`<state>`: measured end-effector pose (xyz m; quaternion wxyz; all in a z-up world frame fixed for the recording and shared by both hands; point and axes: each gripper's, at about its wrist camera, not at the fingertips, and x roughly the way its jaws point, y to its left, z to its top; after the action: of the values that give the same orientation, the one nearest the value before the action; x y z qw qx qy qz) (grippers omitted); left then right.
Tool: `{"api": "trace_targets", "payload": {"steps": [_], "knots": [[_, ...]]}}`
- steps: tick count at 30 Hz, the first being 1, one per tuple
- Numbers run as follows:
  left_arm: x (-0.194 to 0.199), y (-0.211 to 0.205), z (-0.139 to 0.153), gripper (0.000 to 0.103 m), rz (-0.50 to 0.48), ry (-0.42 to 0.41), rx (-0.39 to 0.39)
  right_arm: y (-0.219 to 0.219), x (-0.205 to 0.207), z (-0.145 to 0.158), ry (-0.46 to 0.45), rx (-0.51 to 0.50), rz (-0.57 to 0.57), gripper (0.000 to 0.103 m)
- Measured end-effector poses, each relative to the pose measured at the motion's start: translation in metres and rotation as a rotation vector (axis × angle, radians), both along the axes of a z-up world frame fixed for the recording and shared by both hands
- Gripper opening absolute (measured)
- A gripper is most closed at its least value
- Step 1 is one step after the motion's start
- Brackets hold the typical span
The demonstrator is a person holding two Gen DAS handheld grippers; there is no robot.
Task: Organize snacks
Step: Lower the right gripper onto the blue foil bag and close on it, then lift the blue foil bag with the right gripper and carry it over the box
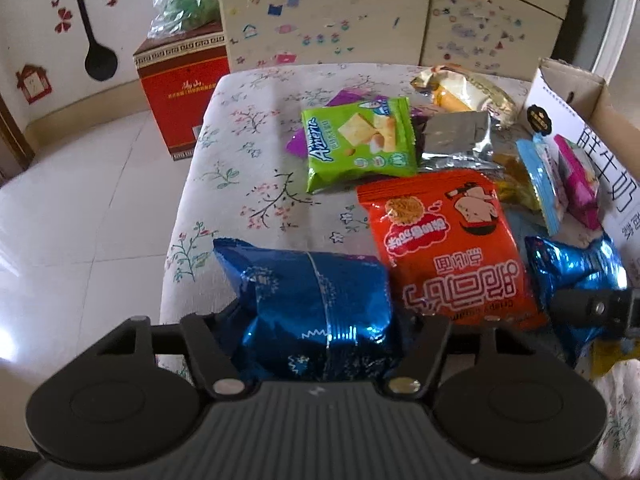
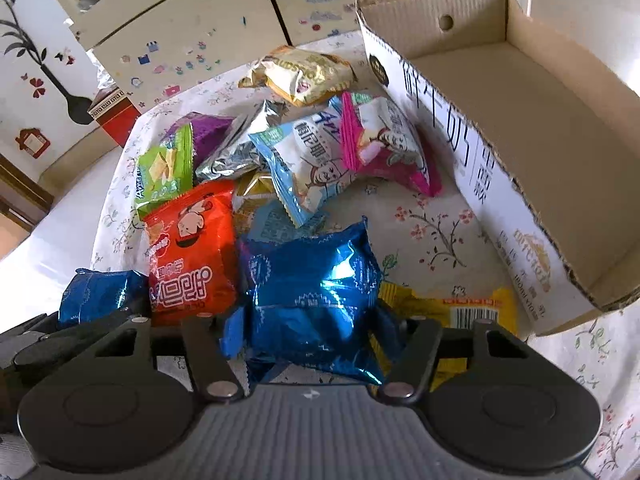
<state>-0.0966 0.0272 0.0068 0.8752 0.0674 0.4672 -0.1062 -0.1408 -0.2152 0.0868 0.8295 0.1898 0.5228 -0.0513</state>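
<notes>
My left gripper (image 1: 316, 332) is shut on a blue foil snack bag (image 1: 312, 304) near the table's front left. My right gripper (image 2: 312, 332) is shut on a second blue foil bag (image 2: 316, 296), which also shows in the left wrist view (image 1: 572, 264). Between them lies an orange noodle-snack bag (image 1: 444, 240), also in the right wrist view (image 2: 192, 248). Behind are a green cracker bag (image 1: 356, 140), a silver pack (image 1: 456, 140), a light blue pack (image 2: 304, 160) and a pink pack (image 2: 384, 140). An open cardboard box (image 2: 532, 92) stands at the right.
The snacks lie on a floral tablecloth (image 1: 240, 152). A yellow pack (image 2: 452, 304) lies under my right gripper by the box. A red carton (image 1: 180, 92) stands on the tiled floor at the left. A stickered cabinet (image 1: 328, 16) stands behind the table.
</notes>
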Motion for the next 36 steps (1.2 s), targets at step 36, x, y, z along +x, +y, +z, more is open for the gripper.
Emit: {"api": "trace_targets", "payload": {"steps": [36], "knots": [[-0.026, -0.027, 0.081, 0.061, -0.130, -0.195, -0.196, -0.032, -0.032, 0.072, -0.245, 0.029, -0.021, 0.069]]}}
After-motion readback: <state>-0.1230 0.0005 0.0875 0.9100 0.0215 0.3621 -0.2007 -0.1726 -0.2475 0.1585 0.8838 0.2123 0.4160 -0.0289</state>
